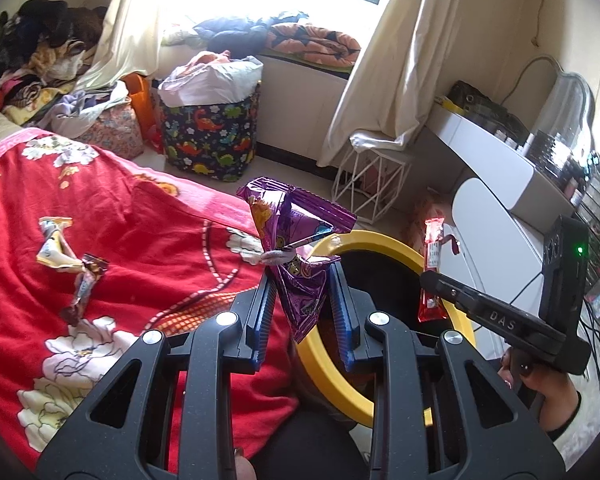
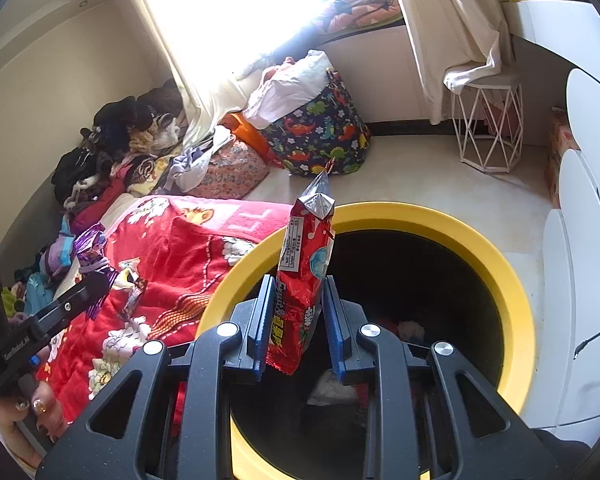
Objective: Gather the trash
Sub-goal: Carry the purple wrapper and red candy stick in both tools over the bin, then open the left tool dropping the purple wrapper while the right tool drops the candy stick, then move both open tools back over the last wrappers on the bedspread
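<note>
My left gripper [image 1: 302, 280] is open; a crumpled purple snack wrapper [image 1: 296, 236] hangs between its blue pads, over the rim of the yellow trash bin [image 1: 384, 244]. My right gripper [image 2: 296, 300] is open with a red snack wrapper [image 2: 306, 264] standing between its pads, above the dark mouth of the yellow bin [image 2: 496, 264]. The red wrapper [image 1: 432, 268] and right gripper also show in the left wrist view. Two more wrappers [image 1: 66, 260] lie on the red floral blanket [image 1: 120, 220]; one shows in the right wrist view [image 2: 134, 292].
A dinosaur-print laundry basket [image 1: 210, 136] and a white wire stool [image 1: 366, 184] stand on the floor by the curtains. White desk [image 1: 496, 160] at right. Clothes pile [image 1: 40, 48] at the bed's far end. Trash lies inside the bin [image 2: 410, 330].
</note>
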{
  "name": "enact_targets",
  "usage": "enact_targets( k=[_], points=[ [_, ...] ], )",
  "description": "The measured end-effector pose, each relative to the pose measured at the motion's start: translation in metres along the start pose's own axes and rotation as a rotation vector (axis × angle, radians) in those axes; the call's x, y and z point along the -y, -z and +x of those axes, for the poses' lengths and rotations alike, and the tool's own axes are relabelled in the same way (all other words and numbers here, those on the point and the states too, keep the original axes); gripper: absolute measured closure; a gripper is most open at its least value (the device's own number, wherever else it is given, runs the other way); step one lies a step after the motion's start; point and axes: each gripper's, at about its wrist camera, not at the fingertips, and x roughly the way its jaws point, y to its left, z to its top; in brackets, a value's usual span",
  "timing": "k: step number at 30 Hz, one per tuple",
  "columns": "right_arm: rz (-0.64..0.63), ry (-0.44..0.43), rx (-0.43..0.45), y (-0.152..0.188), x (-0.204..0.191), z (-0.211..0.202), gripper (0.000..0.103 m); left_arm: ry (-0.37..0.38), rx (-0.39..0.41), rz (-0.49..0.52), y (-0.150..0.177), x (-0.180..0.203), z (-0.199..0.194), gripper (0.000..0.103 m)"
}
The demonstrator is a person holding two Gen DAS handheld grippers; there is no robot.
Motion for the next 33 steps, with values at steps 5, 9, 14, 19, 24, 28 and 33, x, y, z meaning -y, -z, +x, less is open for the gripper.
enact_targets(
  k=[5,9,14,19,24,28,33],
  points=[
    [0.016,0.007,-0.001,-0.001,0.009,-0.003,0.08,0.02,-0.024,0.022,0.002,0.01,0.008,0.082],
    [0.013,0.012,0.001,-0.001,0.011,-0.004,0.08,0.036,-0.044,0.043,0.003,0.019,0.015,0.082],
    [0.022,0.02,-0.001,-0.001,0.016,-0.007,0.079,0.059,-0.082,0.074,0.01,0.03,0.026,0.082],
    [0.047,0.025,0.008,-0.002,0.025,-0.011,0.078,0.083,-0.115,0.095,0.017,0.042,0.037,0.082],
    [0.091,0.033,0.028,-0.003,0.035,-0.016,0.059,0.112,-0.138,0.104,0.021,0.051,0.044,0.058],
    [0.122,0.049,0.052,-0.003,0.041,-0.02,0.046,0.116,-0.111,0.078,0.02,0.048,0.04,0.025],
    [0.123,0.057,0.069,-0.001,0.04,-0.022,0.039,0.056,-0.061,0.056,0.015,0.037,0.031,0.011]
  ],
)
